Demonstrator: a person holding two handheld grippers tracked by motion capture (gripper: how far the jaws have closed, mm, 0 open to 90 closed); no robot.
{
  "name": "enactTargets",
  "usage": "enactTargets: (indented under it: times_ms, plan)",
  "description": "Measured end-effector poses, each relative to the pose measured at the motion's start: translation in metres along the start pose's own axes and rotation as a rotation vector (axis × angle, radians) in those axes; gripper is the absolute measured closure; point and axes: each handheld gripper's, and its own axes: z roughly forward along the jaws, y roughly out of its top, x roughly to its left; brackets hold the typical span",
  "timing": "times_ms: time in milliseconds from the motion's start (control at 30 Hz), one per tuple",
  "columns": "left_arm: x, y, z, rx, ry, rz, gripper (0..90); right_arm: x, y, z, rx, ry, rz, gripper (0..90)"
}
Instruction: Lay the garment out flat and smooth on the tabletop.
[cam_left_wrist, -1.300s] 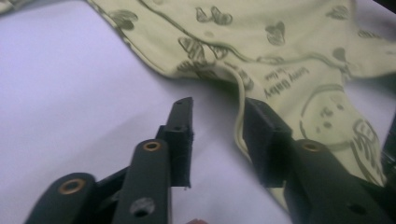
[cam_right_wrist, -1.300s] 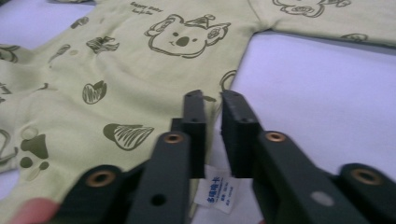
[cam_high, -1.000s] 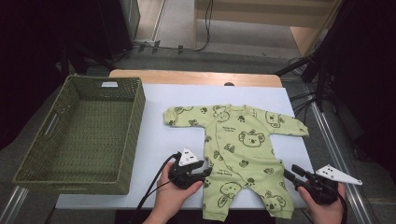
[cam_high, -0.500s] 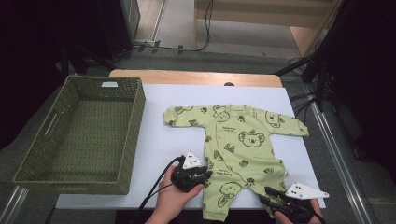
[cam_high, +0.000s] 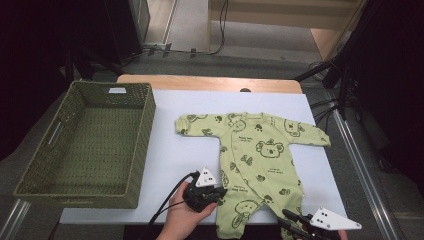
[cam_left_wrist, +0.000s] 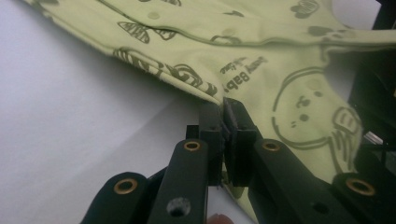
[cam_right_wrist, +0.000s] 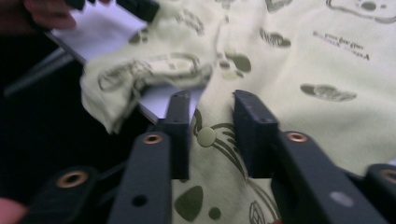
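A light green baby romper (cam_high: 255, 150) with dark bear prints lies flat on the white table top (cam_high: 180, 150), legs toward me. My left gripper (cam_high: 219, 193) is at the outer edge of the romper's left leg. In the left gripper view its jaws (cam_left_wrist: 223, 106) are shut on that fabric edge (cam_left_wrist: 205, 88). My right gripper (cam_high: 287, 216) is at the table's front edge by the other leg, pointing left. In the right gripper view it (cam_right_wrist: 212, 102) stands open, with the leg's fabric and a snap button (cam_right_wrist: 206, 136) between its fingers.
A green woven basket (cam_high: 87, 145) stands on the left side of the table, nothing visible inside it. A wooden strip (cam_high: 210, 82) runs along the far edge. Bare white surface lies between basket and romper. The other hand (cam_right_wrist: 46, 14) appears at the right gripper view's top left.
My right gripper has moved left and toward the table's front edge, up to the romper's leg hem. The left gripper has stayed at the other leg.
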Motion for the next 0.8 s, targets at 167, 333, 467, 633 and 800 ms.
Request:
enactTargets:
  times_ms: [167, 333, 467, 633, 800]
  plan:
    - [0.003, -0.006, 0.000, 0.003, -0.009, -0.020, 86.2, 0.013, 0.008, 0.007, -0.053, 0.031, -0.020, 57.9]
    - [0.006, -0.007, 0.001, -0.005, -0.012, -0.039, 85.1, 0.037, 0.015, 0.044, -0.002, 0.079, -0.076, 53.2]
    - [0.006, -0.008, 0.001, -0.005, -0.013, -0.032, 86.1, 0.047, 0.019, 0.070, 0.037, 0.087, -0.112, 49.3]
    - [0.006, -0.009, -0.001, -0.001, -0.018, -0.036, 86.8, 0.053, 0.013, 0.084, 0.084, 0.064, -0.155, 50.5]
    - [0.004, -0.011, -0.001, 0.004, -0.020, -0.032, 87.1, 0.058, 0.011, 0.085, 0.084, 0.003, -0.221, 70.0]
